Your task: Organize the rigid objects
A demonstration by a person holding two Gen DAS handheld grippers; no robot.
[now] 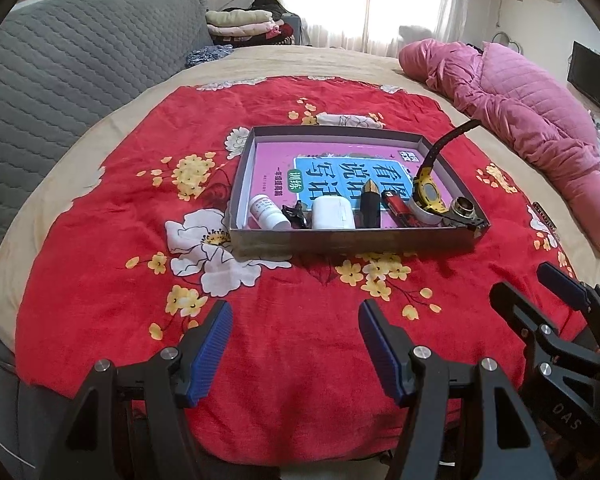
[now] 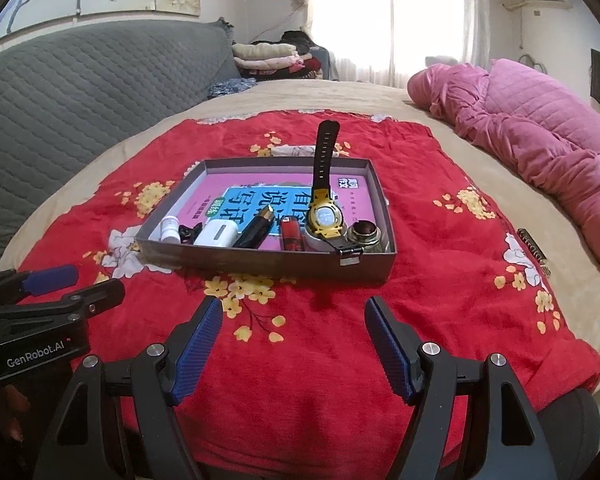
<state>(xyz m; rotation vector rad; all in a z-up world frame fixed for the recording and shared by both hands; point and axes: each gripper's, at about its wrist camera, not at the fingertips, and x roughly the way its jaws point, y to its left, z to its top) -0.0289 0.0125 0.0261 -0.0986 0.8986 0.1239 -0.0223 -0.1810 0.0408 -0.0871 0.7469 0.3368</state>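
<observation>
Two tongs, left tongs (image 1: pixel 296 344) and right tongs (image 2: pixel 294 344), gape wide and empty over the red blanket (image 1: pixel 300 360); at twelve o'clock sits the grey tray (image 2: pixel 260 258) holding a yellow watch (image 2: pixel 324 216).

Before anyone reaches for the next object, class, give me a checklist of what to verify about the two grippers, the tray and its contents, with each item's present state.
1. Left hand-held gripper open and empty: ok.
2. Right hand-held gripper open and empty: ok.
3. Both held back from the grey tray, over the red blanket: ok.
4. Small items lined up along the tray's near wall, white bottle to metal cap: ok.
5. Yellow watch lying flat: not ok; its strap sticks up above the rim.
6. Everything gathered: cannot tell; a small dark object lies at the blanket's right edge.
</observation>
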